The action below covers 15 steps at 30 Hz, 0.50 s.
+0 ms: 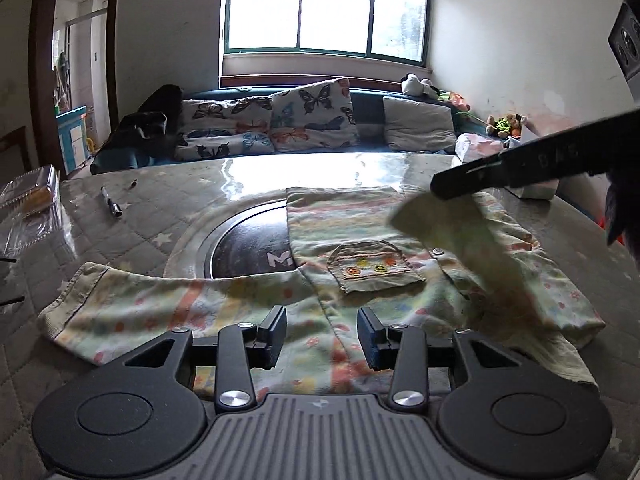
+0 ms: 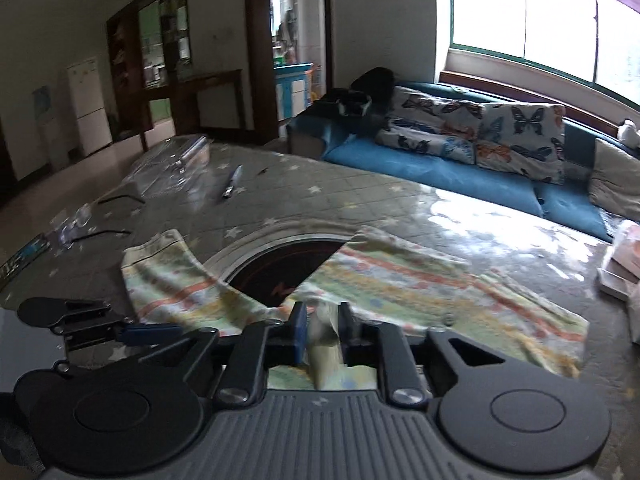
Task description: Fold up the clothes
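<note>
A pair of small pale-green patterned trousers point(image 1: 248, 308) with a back pocket point(image 1: 372, 266) lies spread on the table; it also shows in the right wrist view point(image 2: 400, 280). My left gripper point(image 1: 322, 330) is open just above the cloth near the front edge, holding nothing. My right gripper point(image 2: 323, 330) is shut on a fold of the trousers' edge and lifts it. In the left wrist view its dark fingers point(image 1: 500, 168) hold the raised flap point(image 1: 436, 216) above the garment's right side.
The table has a quilted star-pattern cover point(image 1: 132, 224) under glass and a round black hob point(image 1: 248, 248) in the middle. A pen point(image 1: 110, 202) and clear plastic boxes point(image 1: 28, 200) lie at the left. A tissue pack point(image 2: 624, 264) sits right. A blue sofa point(image 2: 420, 168) stands behind.
</note>
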Each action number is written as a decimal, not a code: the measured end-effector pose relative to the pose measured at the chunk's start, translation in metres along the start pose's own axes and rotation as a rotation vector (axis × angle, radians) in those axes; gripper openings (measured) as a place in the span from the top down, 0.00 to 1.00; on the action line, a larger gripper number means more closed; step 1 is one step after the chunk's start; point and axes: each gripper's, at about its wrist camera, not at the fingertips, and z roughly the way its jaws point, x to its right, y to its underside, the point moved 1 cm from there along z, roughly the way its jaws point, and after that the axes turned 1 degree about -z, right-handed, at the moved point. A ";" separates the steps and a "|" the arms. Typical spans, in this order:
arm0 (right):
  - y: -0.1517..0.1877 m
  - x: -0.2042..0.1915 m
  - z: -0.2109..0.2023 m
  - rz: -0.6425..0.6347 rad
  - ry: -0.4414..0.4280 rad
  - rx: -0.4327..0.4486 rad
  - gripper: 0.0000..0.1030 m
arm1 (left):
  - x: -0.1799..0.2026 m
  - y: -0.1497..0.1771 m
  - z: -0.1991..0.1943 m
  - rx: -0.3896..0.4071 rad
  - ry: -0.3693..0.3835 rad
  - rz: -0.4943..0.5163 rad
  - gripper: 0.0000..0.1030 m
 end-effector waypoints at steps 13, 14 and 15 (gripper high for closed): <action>0.076 0.063 -0.022 0.039 0.118 -0.191 0.82 | 0.041 -0.014 0.020 -0.007 0.101 0.072 0.60; 0.084 0.068 -0.022 0.057 0.126 -0.203 0.82 | 0.046 -0.015 0.023 -0.011 0.115 0.081 0.60; 0.091 0.074 -0.022 0.075 0.133 -0.213 0.82 | 0.051 -0.015 0.027 -0.017 0.127 0.088 0.60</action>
